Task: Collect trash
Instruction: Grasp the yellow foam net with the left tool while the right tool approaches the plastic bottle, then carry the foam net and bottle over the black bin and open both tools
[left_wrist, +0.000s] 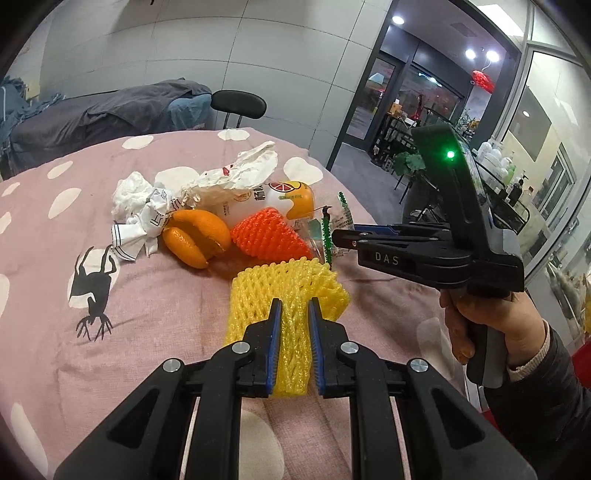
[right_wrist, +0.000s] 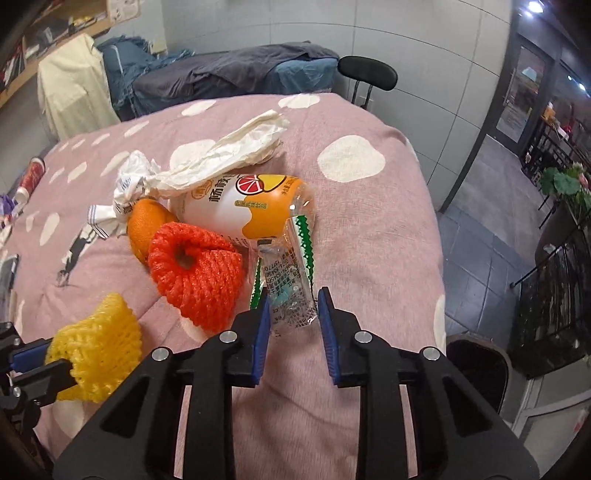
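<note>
My left gripper (left_wrist: 295, 306) is shut on a yellow foam fruit net (left_wrist: 291, 291), also in the right wrist view (right_wrist: 98, 350). My right gripper (right_wrist: 293, 297) is open, its fingers on either side of a clear plastic wrapper with green edges (right_wrist: 291, 280); from the left wrist view the right gripper (left_wrist: 341, 236) reaches toward that wrapper (left_wrist: 340, 221). Beyond lie an orange foam net (right_wrist: 199, 273), orange peel (left_wrist: 197, 236), an orange-and-white bottle (right_wrist: 236, 210), crumpled white paper (right_wrist: 229, 151) and a crumpled tissue (left_wrist: 131, 194).
All lies on a table under a pink cloth with white spots (right_wrist: 369, 229). A black chair (right_wrist: 367, 75) stands at the far edge. The cloth's right edge drops to a grey tiled floor (right_wrist: 476, 258). A dark bin (right_wrist: 476, 365) sits at lower right.
</note>
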